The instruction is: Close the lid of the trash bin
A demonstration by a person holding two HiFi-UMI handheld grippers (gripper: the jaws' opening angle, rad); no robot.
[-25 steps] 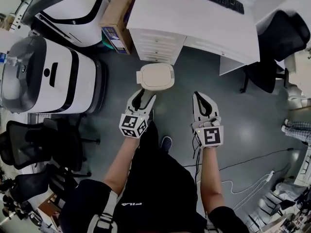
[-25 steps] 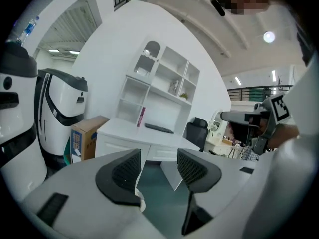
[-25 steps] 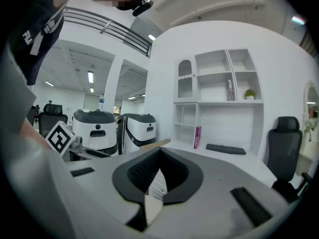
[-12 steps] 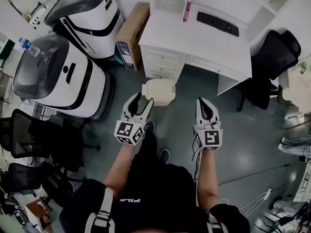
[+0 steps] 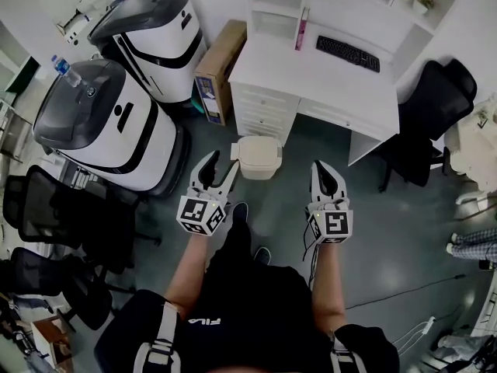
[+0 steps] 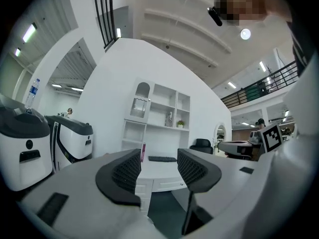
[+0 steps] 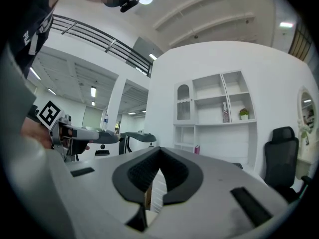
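Biggest things first: two bulky white-and-black machines stand well off to the left of the left jaws, the nearer one with a water bottle standing on top of it. Straight ahead of both sets of jaws is the white surface with drawers under it, and off beyond the right jaws a black office chair is pulled up to its far side. A cardboard box leans in the gap between the machines and the drawers. Now the one that matters: the trash bin sits on the floor at the foot of the drawers, just ahead of the left jaws and a touch to their right, ahead and left of the right jaws. Its beige lid looks to be lying flat on top. The left gripper is held out with its jaws well apart and nothing between them; through that gap its own view shows only the white surface and a dark keyboard. The right gripper is level with it, its jaws pressed together at the tips and holding nothing, with a sliver of the drawers showing below them. Smallest of all, a slim pink item stands at the back of the surface.
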